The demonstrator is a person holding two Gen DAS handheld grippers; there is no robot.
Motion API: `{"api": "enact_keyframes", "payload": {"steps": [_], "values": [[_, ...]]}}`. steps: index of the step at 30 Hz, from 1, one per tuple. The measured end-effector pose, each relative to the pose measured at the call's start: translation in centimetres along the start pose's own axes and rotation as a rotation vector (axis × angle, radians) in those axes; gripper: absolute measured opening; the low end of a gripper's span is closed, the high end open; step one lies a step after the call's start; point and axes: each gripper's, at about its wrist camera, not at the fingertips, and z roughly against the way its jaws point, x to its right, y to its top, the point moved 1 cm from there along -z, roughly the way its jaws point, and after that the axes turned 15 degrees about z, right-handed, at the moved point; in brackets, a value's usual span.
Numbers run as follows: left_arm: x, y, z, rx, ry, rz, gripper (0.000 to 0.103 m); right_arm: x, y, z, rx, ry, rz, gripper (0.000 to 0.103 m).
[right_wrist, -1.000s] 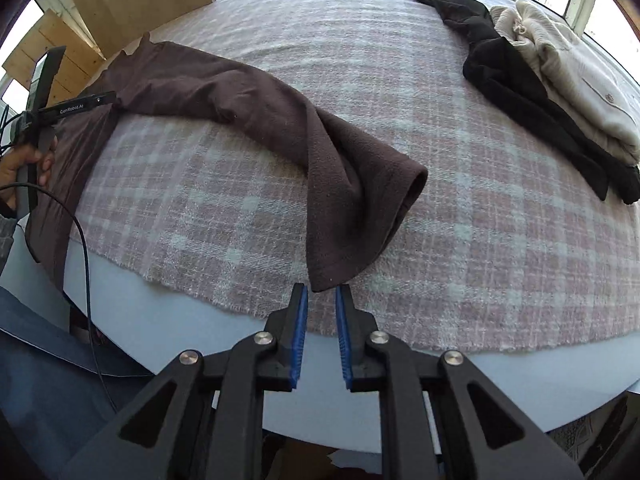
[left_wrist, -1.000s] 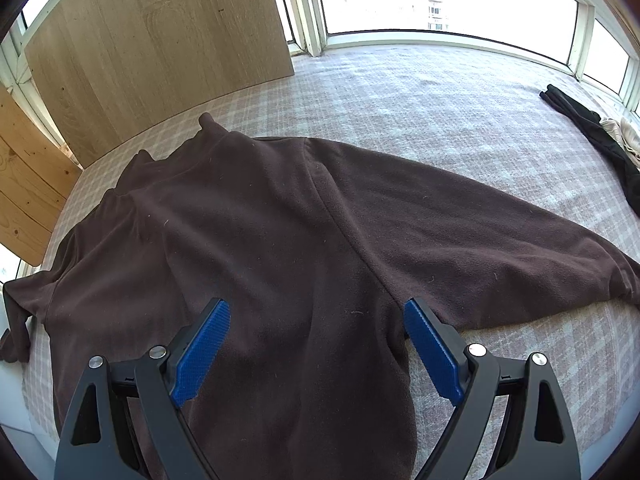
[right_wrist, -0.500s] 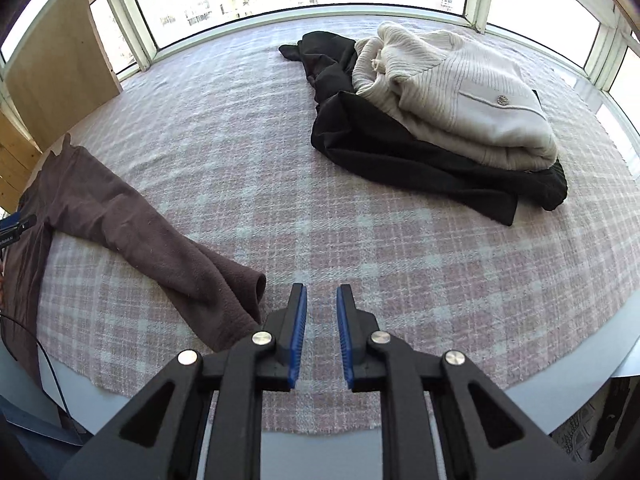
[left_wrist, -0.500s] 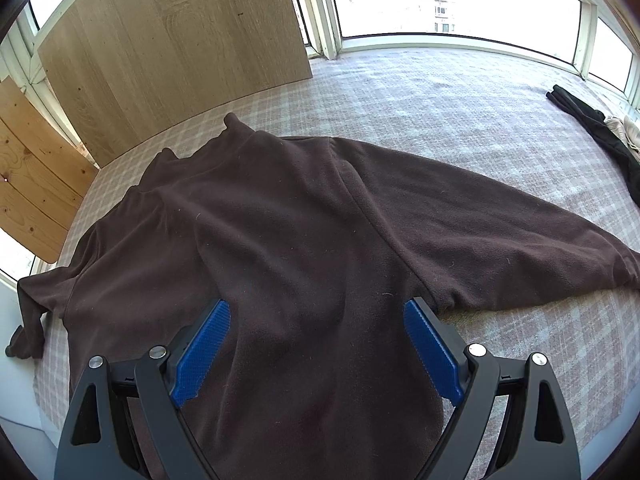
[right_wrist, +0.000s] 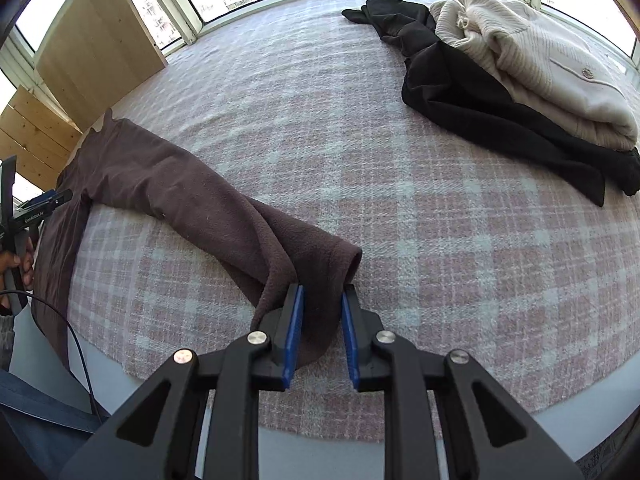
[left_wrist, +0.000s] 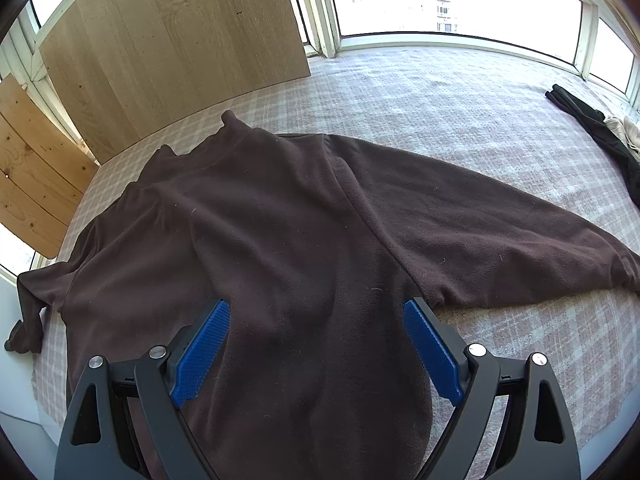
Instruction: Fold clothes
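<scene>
Bright windows wrap around a wide surface covered with a pink-and-white checked blanket, and wooden panels lean in the far left corner. On the blanket the brown fleece sweater lies spread flat, collar toward the windows, body toward me, both sleeves stretched out to the sides and its hem end hanging over the near edge. No fold shows in it, so as I judge it this garment has all its folding left.

My left claw hangs above the lower body of the sweater with its jaws wide apart and nothing between them. My right claw sits at the cuff of the right sleeve, jaws narrowed around the bunched cloth there, though gaps show beside the pads and I cannot tell whether they have bitten.

At the far right a cream knit lies folded on top of a black garment, which is looser and rumpled.
</scene>
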Motion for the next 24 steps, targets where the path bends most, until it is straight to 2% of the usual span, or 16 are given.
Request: {"api": "enact_keyframes", "payload": {"steps": [5,8,11,13,24], "values": [[0.2,-0.2,0.0,-0.003,0.003,0.002,0.089,-0.2,1.4,-0.3,0.021,0.017,0.025,0.019],[0.3,-0.4,0.0,-0.007,0.005,0.005,0.089,-0.2,2.0,-1.2,0.014,0.034,0.040,0.003],[0.4,-0.5,0.2,-0.006,0.007,0.009,0.089,0.7,2.1,-1.0,0.064,0.081,-0.034,0.003],[0.3,-0.6,0.2,-0.006,0.012,0.014,0.089,1.5,2.1,-0.1,0.139,0.144,-0.110,0.003],[0.2,-0.3,0.3,-0.004,0.019,0.036,0.089,4.3,3.6,4.2,0.170,-0.080,-0.079,0.003]]}}
